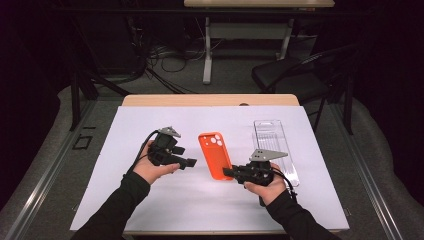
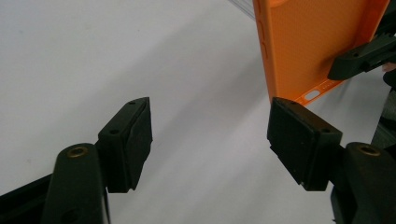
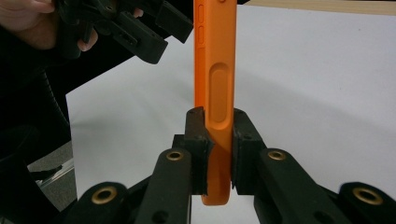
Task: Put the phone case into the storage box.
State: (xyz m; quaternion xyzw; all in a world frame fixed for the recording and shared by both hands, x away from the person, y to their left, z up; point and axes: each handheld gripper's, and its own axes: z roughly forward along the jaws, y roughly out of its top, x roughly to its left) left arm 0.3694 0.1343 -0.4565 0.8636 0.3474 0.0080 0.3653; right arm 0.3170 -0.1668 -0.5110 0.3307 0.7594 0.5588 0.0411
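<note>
clamping the near end of the orange silicone phone case [image 3: 218,107], your right gripper [image 3: 218,154] has both jaws pressed against its two faces, holding it on edge above the white table sheet [image 1: 150,200]. your left gripper [image 2: 210,135] stands wide open and holds nothing, just beside the case. a clear plastic tray [image 1: 272,135] lies right of the case.

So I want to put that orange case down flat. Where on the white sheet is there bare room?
Bare sheet lies left of the left claw, along the near edge between the forearms, and across the far strip behind the orange case. It is crowded at the right, where the right claw grips the case beside the clear tray.
</note>
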